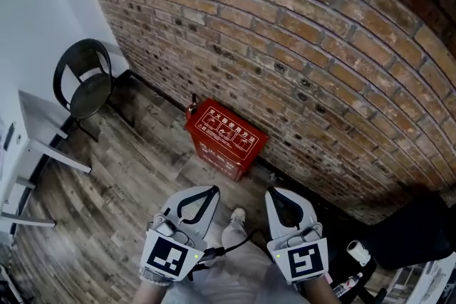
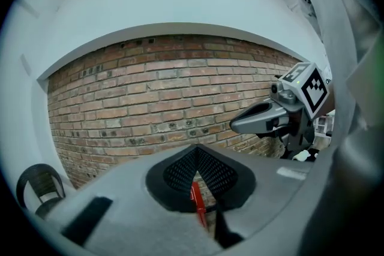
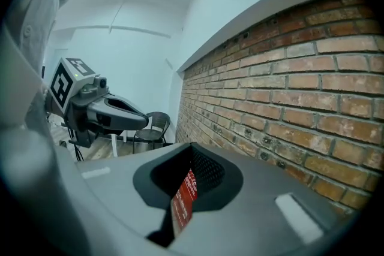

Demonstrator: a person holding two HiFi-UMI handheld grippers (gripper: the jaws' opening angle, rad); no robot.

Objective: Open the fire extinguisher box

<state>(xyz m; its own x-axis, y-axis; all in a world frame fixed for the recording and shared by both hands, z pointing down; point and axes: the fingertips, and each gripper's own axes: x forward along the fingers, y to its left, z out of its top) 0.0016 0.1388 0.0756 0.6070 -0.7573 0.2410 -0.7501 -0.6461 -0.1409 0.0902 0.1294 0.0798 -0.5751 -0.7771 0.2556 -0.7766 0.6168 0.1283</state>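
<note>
left gripper and right gripper are clenched empty (fire extinguisher box lies well ahead); clenched tips could skid off its lid.

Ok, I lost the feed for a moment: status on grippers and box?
Left gripper shut, empty. Right gripper shut, empty. Box closed, on floor at brick wall, untouched. Nothing in the way; chair off to the side.
</note>
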